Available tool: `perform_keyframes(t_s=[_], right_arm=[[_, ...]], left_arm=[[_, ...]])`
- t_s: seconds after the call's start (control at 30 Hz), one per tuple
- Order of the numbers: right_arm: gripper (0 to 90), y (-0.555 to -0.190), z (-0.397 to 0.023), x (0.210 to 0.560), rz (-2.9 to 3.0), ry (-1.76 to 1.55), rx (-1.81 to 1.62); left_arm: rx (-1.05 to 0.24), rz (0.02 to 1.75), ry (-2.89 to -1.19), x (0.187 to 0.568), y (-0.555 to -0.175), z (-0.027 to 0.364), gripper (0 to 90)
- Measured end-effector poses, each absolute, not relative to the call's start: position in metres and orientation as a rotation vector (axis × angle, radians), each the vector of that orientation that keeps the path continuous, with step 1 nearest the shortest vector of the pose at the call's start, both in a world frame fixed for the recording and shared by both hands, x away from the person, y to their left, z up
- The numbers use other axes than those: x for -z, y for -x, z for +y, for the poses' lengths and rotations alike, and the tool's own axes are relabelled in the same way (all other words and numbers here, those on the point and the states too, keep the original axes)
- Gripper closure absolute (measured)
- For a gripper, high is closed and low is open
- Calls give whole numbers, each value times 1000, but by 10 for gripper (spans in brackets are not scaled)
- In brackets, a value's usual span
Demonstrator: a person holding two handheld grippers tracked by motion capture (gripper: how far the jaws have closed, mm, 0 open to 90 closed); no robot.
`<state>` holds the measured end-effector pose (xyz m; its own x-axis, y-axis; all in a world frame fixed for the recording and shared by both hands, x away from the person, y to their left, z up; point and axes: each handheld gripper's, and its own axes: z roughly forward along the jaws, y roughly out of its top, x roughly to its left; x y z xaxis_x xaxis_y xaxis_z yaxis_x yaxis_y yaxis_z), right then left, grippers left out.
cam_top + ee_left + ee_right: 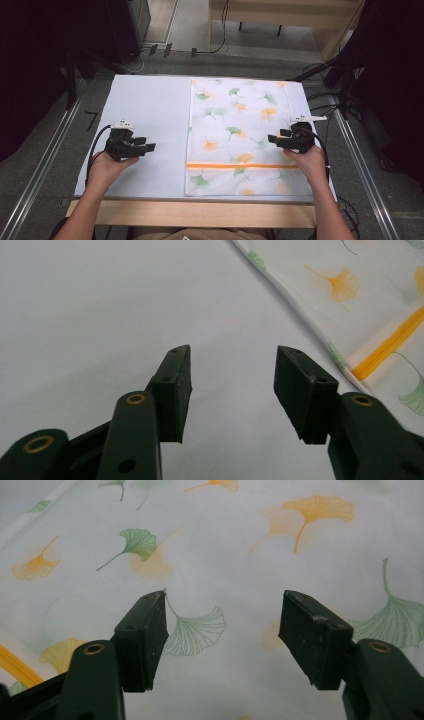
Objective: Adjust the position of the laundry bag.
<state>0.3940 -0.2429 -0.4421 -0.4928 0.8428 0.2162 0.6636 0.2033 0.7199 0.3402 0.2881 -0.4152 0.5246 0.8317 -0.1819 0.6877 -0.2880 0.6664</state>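
My left tongs gape empty over bare worktop beside the leaf-print cloth; my right tongs gape empty above it.

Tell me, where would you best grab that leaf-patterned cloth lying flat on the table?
Probably at its edges. The cloth lies spread flat, so its middle gives the jaws nothing to pinch. The left gripper, open over bare table, could slide in sideways to the cloth's left hem. The right gripper, open above the print, would likely do better moving out to the right edge.
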Motion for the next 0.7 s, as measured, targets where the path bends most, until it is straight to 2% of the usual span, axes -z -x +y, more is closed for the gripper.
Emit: perform_keyframes(t_s=[0.33, 0.4, 0.43, 0.47, 0.5, 0.7], right_arm=[[373, -395, -243, 442, 2249, -1444, -1172], [397, -394, -242, 443, 2263, -1443, -1163], [423, -395, -242, 444, 2275, -1448, -1173], [429, -395, -242, 443, 2276, -1449, -1177], [440, -394, -241, 442, 2267, -1438, -1179], [498, -395, -241, 444, 2318, -1435, -1179]], left_arm=[[-250, 1195, -2023, 414, -340, 292, 467], [-252, 1208, -2031, 414, -340, 291, 417], [-189, 1256, -2009, 415, -344, 293, 408], [-189, 1256, -2009, 415, -344, 293, 421], [-97, 1268, -1963, 415, -348, 297, 423], [-167, 1267, -1988, 414, -348, 296, 423]])
